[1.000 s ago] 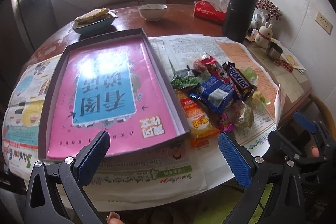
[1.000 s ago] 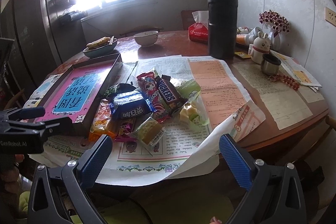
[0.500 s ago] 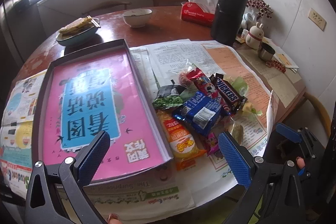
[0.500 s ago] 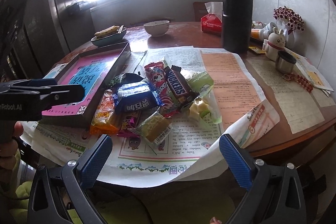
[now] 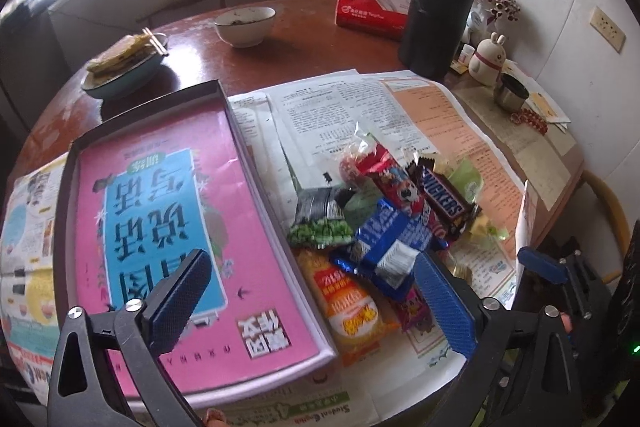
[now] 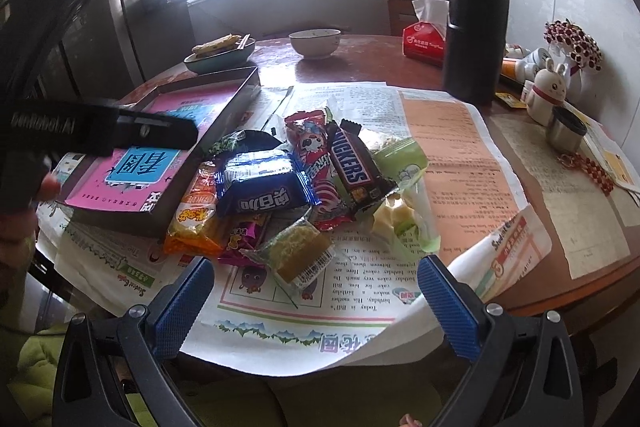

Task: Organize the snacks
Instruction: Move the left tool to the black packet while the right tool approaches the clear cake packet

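Counter (image 5: 304,27), round, brown wood, its near half papered with newspaper sheets (image 6: 320,291). Box tray (image 5: 70,187), shallow and dark-walled, at the near-left edge; holds only a pink-covered book (image 5: 168,203), no snacks yet. Thermos (image 6: 476,23), tall and black, toward the far-right edge beside a red tissue pack (image 5: 372,17). Dish of flatbread with chopsticks (image 5: 124,63) and a white bowl (image 5: 245,25) at the far edge. Snack pile (image 6: 300,187), just beside the tray's right wall: orange packet (image 6: 192,223), blue wafer packet (image 6: 264,187), Snickers bar (image 6: 356,167), small clear-wrapped cake (image 6: 296,255) nearest the edge. Likely light, crinkly, slippery film; best pinched across the flat body or by a crimped end. Left tool (image 5: 312,301) spread wide, empty, over the tray's near-right corner. Right tool (image 6: 316,301) likewise spread, empty, off the near edge facing the pile.
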